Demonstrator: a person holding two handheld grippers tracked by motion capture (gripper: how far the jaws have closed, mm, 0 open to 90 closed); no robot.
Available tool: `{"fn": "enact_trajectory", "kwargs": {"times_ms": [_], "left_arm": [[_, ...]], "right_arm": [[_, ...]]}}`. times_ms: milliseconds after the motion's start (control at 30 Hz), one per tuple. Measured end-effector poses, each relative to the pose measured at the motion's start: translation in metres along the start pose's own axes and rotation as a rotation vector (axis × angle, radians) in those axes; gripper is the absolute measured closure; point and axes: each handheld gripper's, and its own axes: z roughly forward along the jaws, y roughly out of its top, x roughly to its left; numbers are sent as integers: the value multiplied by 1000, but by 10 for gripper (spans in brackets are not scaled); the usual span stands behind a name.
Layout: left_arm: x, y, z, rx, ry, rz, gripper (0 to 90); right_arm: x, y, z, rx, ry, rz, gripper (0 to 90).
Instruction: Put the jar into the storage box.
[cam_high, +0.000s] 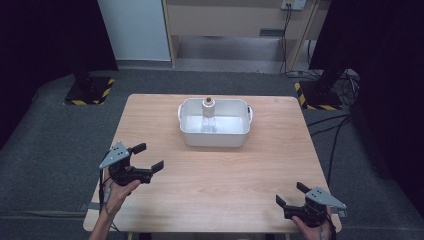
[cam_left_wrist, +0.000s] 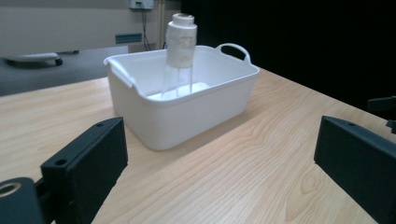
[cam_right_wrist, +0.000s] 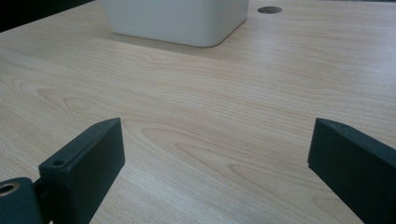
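In the high view, a white tub (cam_high: 215, 131) is seen set toward the far middle of a wooden table (cam_high: 165, 200), and a clear bottle (cam_high: 208, 116) with a pale wrapped neck stands upright inside it, near the tub's far wall. The left gripper (cam_high: 150, 157) is held above the near left part of the table, its jaws spread wide and nothing between them. The right gripper (cam_high: 290, 194) is kept at the near right corner, likewise wide and empty. Both are well apart from the tub. The work is judged to be at its opening step: an approach toward the bottle, with no contact made.

In the left gripper view, the tub (cam_left_wrist: 187, 109) is seen ahead and slightly left of the line between the jaws, and the bottle (cam_left_wrist: 180, 51) rises well above the rim. The next move is judged to call for a forward reach and a lift of the tool over the near wall, so that the wrapped neck can be taken from above or from the side. The near wall and the loop handle (cam_left_wrist: 233, 49) are the things most likely to be struck.

In the right gripper view, bare wood is seen between the wide jaws, with the tub's lower wall (cam_right_wrist: 177, 18) farther off and a small round grommet (cam_right_wrist: 269, 10) set in the table (cam_right_wrist: 210, 116) beyond it. Nothing is seen lying in the path.
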Motion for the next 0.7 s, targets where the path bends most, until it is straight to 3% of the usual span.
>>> {"fn": "enact_trajectory", "kwargs": {"times_ms": [267, 533, 700], "left_arm": [[13, -20, -14, 10, 45, -44, 16], [17, -37, -27, 47, 76, -21, 16], [18, -50, -32, 58, 80, -35, 18]], "right_arm": [[-1, 0, 0, -3, -2, 4, 41], [-1, -1, 1, 0, -3, 4, 40], [-3, -1, 0, -6, -5, 14, 41]]}}
